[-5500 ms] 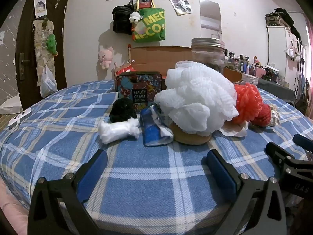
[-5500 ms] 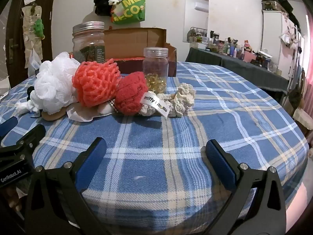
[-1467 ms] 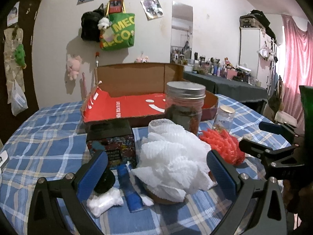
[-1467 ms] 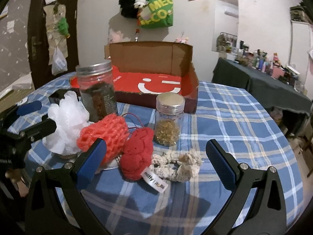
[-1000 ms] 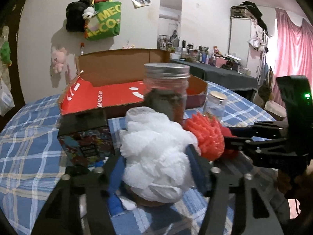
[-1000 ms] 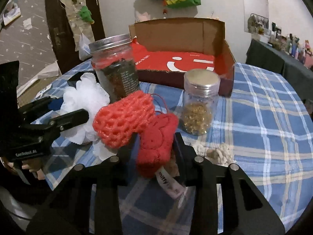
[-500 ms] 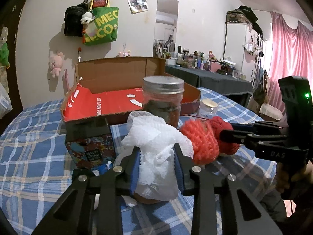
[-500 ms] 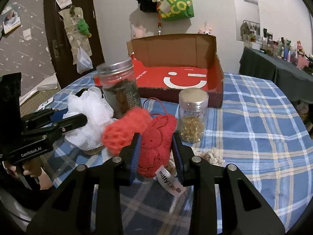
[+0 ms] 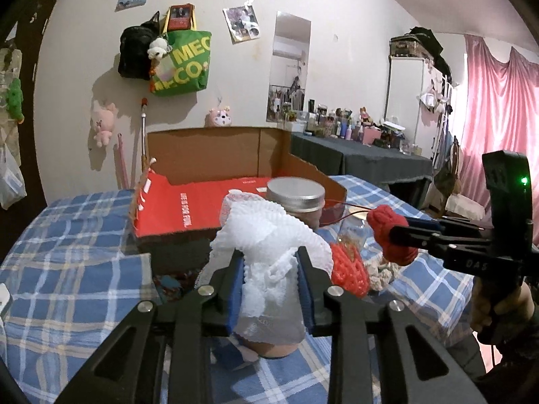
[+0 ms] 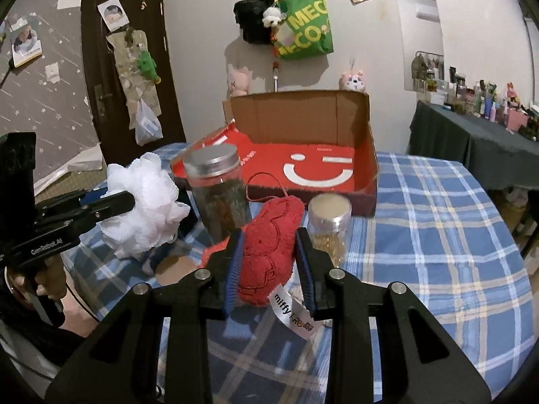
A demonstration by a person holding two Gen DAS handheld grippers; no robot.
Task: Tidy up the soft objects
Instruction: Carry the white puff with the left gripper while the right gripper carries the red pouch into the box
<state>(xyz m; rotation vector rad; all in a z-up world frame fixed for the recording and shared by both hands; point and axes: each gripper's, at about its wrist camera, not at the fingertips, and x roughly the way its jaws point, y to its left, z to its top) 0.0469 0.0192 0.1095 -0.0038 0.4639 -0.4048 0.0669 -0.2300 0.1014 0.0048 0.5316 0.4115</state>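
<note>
We have the left gripper [image 9: 270, 281] clamped on the white mesh sponge [image 9: 269, 235], blue pads squeezing its lower part, puffy top bulging above the fingers; its jaws have just been closing onto it. In the right wrist view that sponge [image 10: 143, 208] hangs off the table, held out in front of the tall jar [image 10: 217, 192]. Right gripper [image 10: 269, 269] pinches the red plush toy [image 10: 269, 245] between both pads, white label [image 10: 293, 313] dangling below, red cord looping up from the toy's top toward the box. From the left wrist view the toy [image 9: 390, 235] sits clear above the blue plaid tablecloth [image 9: 67, 235]. Orange mesh sponge [image 9: 348, 269] lies on the table just beside the white one, cream knit piece [image 9: 379, 271] next to it. Small jar with gold contents [image 10: 328, 225] stands just right of the toy. Open cardboard box with red lining [image 10: 313, 168] sits behind both jars, nothing soft in it.
</note>
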